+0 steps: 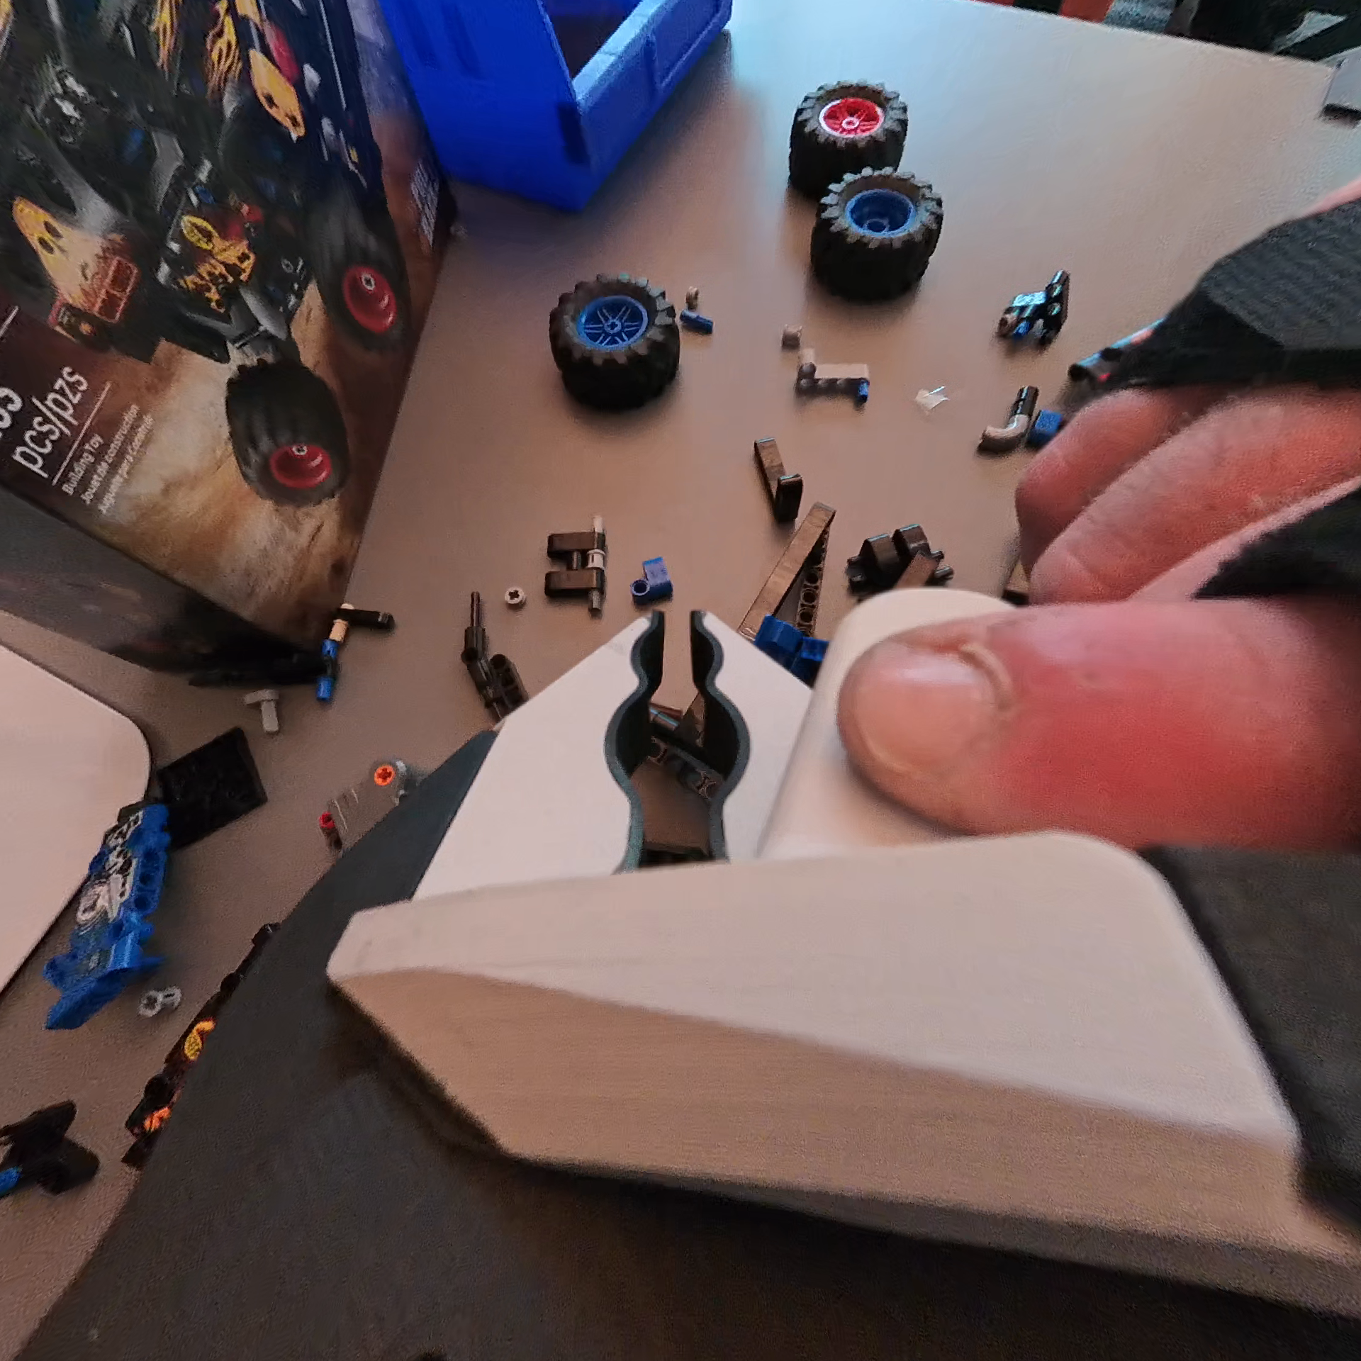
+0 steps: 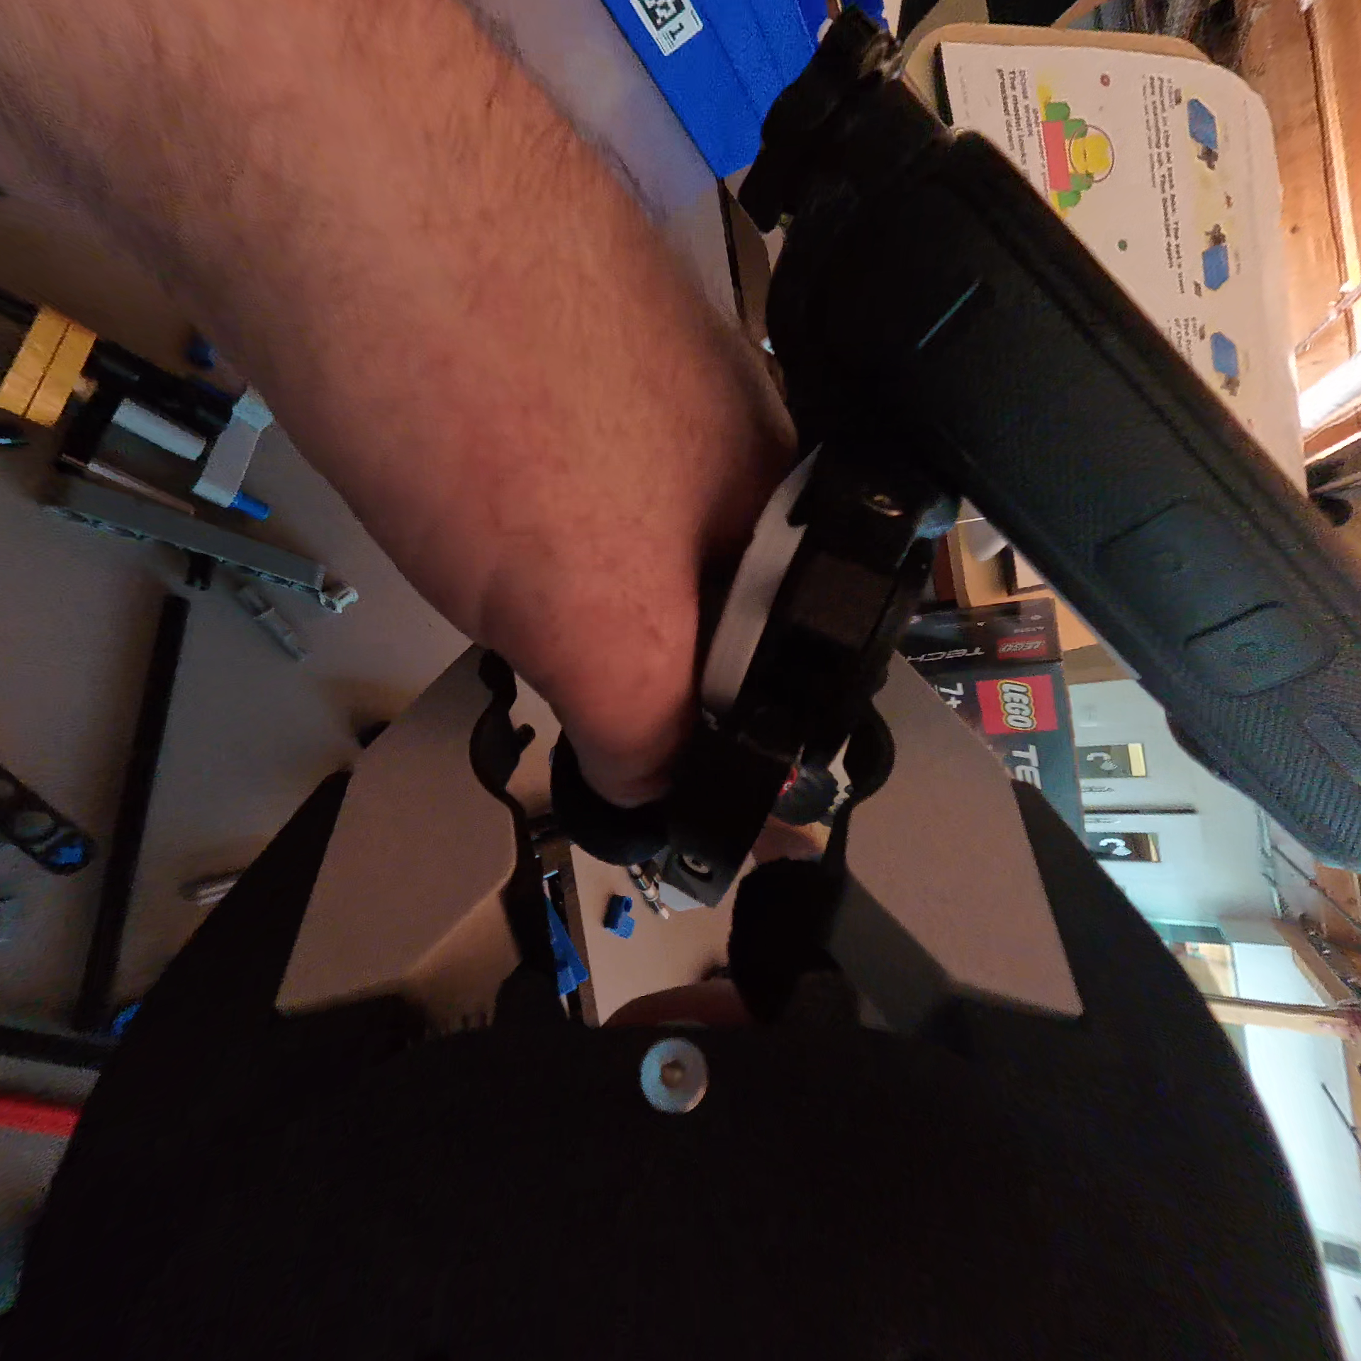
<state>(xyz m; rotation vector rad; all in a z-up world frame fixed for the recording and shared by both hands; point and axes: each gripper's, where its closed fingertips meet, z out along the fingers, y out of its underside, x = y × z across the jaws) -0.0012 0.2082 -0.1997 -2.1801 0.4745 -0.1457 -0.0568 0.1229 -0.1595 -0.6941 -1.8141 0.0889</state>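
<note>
My left gripper (image 1: 677, 626) has white fingers (image 1: 560, 744) with dark wavy pads. Its jaws are almost closed, and a black beam (image 1: 792, 567) with blue pieces (image 1: 788, 652) runs in between the pads. A person's thumb (image 1: 1031, 722) rests on its right finger. My right gripper (image 2: 685, 744) is wide open, with its fingers (image 2: 412, 832) on either side of a hand (image 2: 515, 442) and a black device (image 2: 810, 663). A grey block (image 2: 692, 876) and small blue parts (image 2: 619, 913) lie between the fingers, not gripped.
The grey table (image 1: 1031, 147) carries three toy wheels (image 1: 615, 339), a blue bin (image 1: 530, 88), a printed toy box (image 1: 199, 294), a blue printed panel (image 1: 110, 913) and several loose black, grey and blue parts (image 1: 578, 563). A grey beam (image 2: 184, 530) and a booklet (image 2: 1119, 184) appear in the right wrist view. Some 10 centimetres of space lies between my two pairs of fingers.
</note>
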